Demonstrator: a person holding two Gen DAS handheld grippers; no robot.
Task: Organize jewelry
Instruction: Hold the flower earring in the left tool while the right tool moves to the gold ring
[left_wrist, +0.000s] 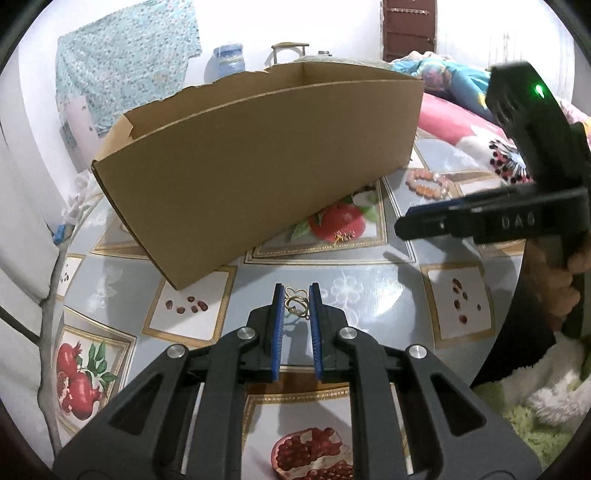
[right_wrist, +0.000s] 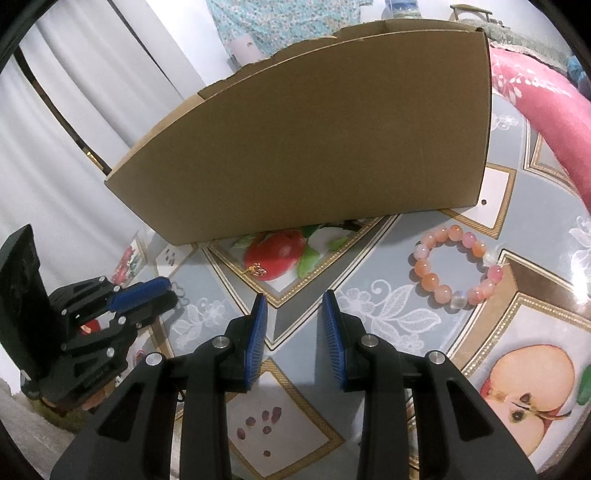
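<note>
My left gripper (left_wrist: 296, 300) is shut on a small gold wire piece of jewelry (left_wrist: 295, 303), pinched between the blue pads just above the table, short of the cardboard box (left_wrist: 258, 166). The right wrist view shows this gripper (right_wrist: 170, 290) from the side at the left. My right gripper (right_wrist: 295, 306) stands open over the table with nothing between its fingers; from the left wrist camera the right gripper (left_wrist: 410, 221) appears side-on. A pink bead bracelet (right_wrist: 458, 264) (left_wrist: 426, 182) lies to its right. A tiny gold earring (right_wrist: 256, 269) (left_wrist: 343, 235) rests on the printed pomegranate by the box (right_wrist: 314, 147).
The round table (right_wrist: 388, 321) carries a glossy fruit-printed cloth. The tall open box fills its far side. A pink cushion (right_wrist: 546, 110) lies beyond the right rim and a white curtain (right_wrist: 55, 110) hangs at the left. A person's hand (left_wrist: 557, 291) grips the right tool.
</note>
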